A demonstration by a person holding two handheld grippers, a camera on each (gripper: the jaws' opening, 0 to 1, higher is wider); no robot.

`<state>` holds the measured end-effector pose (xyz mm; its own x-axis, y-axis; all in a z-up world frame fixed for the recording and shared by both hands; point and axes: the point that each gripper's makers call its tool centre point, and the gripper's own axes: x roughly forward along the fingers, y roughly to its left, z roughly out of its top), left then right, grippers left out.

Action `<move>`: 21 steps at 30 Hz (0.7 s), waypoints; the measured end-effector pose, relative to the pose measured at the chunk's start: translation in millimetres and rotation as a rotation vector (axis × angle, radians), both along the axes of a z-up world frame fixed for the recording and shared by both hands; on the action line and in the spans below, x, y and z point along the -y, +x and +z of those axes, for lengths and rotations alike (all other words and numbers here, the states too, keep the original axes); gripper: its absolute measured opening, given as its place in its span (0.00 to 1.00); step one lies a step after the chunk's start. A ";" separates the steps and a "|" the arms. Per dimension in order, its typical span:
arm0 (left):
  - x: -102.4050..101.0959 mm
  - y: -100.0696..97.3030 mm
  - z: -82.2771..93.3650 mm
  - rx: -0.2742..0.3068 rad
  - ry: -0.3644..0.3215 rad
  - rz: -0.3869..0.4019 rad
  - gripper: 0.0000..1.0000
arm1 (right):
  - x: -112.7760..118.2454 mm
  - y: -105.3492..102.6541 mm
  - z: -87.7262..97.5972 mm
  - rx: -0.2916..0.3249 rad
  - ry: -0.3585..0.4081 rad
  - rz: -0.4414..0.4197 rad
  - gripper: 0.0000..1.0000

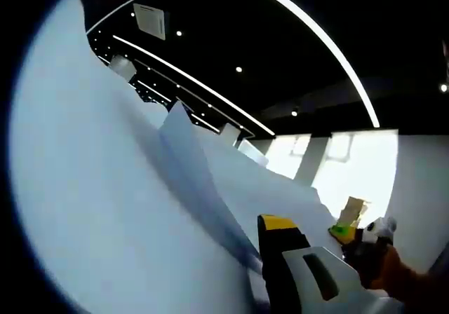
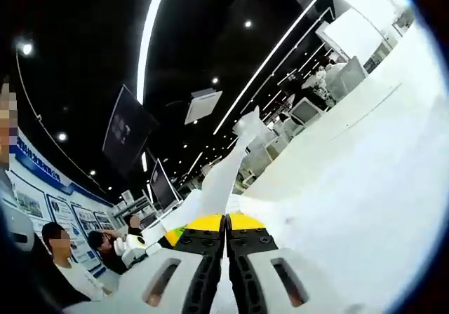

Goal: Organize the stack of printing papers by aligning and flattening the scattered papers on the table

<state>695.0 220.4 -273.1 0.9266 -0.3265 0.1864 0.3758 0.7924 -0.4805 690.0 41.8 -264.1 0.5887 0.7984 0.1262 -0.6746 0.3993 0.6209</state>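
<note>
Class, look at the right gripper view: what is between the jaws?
A white paper sheet rises from between the shut jaws of the right gripper. Its lower edge is hidden by them.

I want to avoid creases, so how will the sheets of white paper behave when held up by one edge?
Likely floppy: the white paper rising from the right gripper, whose jaws look shut on it, curves as it goes up. In the left gripper view a sheet bows and stands out from the rest, so the sheets probably fan apart and bend easily.

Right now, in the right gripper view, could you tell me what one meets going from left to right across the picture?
Seated people → dark hanging screen → upright sheet of paper held in the right gripper → large white sheets of paper.
</note>
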 end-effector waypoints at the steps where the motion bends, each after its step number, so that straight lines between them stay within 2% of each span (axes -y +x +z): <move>1: 0.3 -0.1 0.1 0.000 0.000 -0.001 0.24 | -1.4 -0.3 -1.2 -0.003 -0.003 0.003 0.00; 5: 0.8 -0.1 0.2 0.001 -0.001 -0.004 0.24 | -8.1 -3.2 -5.4 -0.033 -0.001 0.036 0.00; 10: 2.3 -0.4 2.2 0.008 -0.006 -0.010 0.27 | -20.0 -9.8 -12.6 -0.049 -0.033 0.079 0.00; 16: 4.3 -0.5 2.4 0.010 -0.003 -0.017 0.29 | -28.4 -16.7 -15.1 -0.044 -0.070 0.123 0.00; 21: 4.1 -0.3 2.6 0.012 -0.004 -0.019 0.29 | -32.9 -21.7 -15.1 -0.069 -0.063 0.167 0.00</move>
<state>694.7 216.3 -270.5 0.9178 -0.3434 0.1992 0.3969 0.7829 -0.4791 668.3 74.7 -279.2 0.4530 0.8907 0.0368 -0.6915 0.3251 0.6450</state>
